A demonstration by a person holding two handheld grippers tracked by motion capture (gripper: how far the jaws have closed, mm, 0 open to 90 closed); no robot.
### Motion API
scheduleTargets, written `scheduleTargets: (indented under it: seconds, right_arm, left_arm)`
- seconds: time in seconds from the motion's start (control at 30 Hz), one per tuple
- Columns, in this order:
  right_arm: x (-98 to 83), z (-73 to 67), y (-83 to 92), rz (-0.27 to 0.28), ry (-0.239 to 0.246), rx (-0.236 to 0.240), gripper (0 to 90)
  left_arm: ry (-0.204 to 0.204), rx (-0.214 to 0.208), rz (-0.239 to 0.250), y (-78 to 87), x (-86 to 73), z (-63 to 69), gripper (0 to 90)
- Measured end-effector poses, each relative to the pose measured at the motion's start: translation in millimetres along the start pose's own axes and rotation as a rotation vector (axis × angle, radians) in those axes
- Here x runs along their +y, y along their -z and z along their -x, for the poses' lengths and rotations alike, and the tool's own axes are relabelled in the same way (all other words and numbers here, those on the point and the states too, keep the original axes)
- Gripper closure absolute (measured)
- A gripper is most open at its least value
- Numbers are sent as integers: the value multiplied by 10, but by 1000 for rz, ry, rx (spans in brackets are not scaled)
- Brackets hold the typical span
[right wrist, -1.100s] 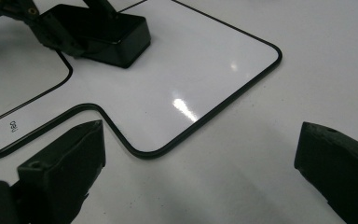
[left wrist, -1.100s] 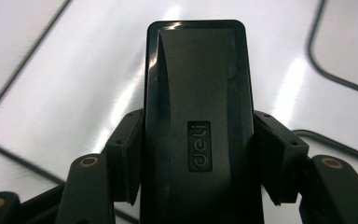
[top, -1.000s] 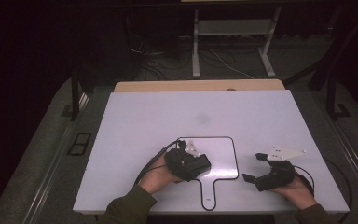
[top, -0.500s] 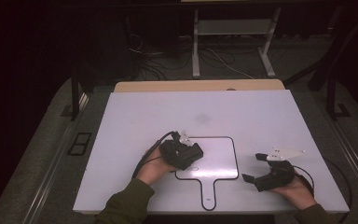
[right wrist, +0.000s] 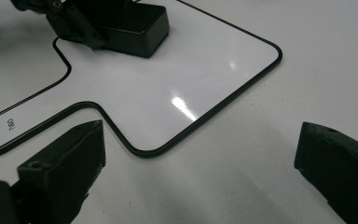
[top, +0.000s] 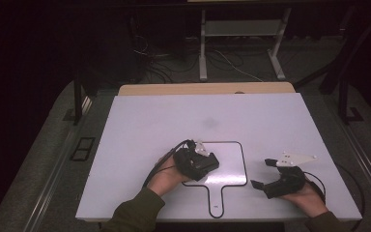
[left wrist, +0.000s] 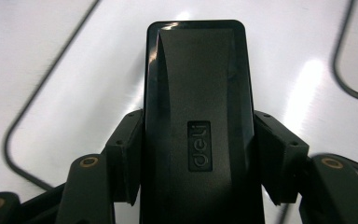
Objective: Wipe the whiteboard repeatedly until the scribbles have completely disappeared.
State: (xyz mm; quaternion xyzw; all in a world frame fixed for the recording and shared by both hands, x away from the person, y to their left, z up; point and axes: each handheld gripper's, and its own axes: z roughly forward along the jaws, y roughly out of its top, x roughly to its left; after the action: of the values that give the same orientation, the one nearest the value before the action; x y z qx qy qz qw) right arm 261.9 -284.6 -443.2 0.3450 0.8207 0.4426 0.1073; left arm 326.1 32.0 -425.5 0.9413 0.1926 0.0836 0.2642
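Note:
A black block-shaped eraser (left wrist: 196, 116) with a small raised logo sits between the jaws of my left gripper (left wrist: 196, 158), which is shut on its long sides. In the high view the left gripper (top: 207, 164) lies over the left part of a white paddle-shaped board (top: 229, 166) with a black outline. In the right gripper view the eraser (right wrist: 137, 25) rests with its end low on the board (right wrist: 168, 79). To the board's right, my right gripper (top: 261, 173) stands open on the table with nothing between its jaws (right wrist: 200, 158).
The board lies on a large white tabletop (top: 174, 121), its short handle (top: 216, 200) pointing at the near edge. A wooden strip (top: 207, 88) runs along the far edge. Beyond it are metal table legs (top: 203, 43) and cables on a dark floor.
My left gripper with the eraser has shifted slightly back and forth over the board's left part. The right gripper has stayed where it was.

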Motion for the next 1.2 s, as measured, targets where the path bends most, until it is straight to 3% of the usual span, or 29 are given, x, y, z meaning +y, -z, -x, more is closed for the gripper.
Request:
scheduleTargets:
  seconds: [0.17, 0.33, 0.47, 1.03, 1.2]
  right_arm:
    - [-1, 5, -3, -3, -1, 0, 7]
    - [-1, 3, -3, -3, -1, 0, 7]
    - [-1, 3, 1, 1, 0, -1, 7]
    - [-1, -1, 0, -5, 5, -4, 7]
    - [-1, -4, -5, -8, 5, -3, 7]
  left_arm:
    - [4, -5, -5, -7, 14, -16, 391]
    - [-27, -41, -3, -2, 18, 91, 391]
    - [-20, -38, 1, 0, 8, 87, 391]
    - [83, 43, 14, 11, -71, -248, 391]
    - [129, 35, 38, 4, -94, -338, 390]
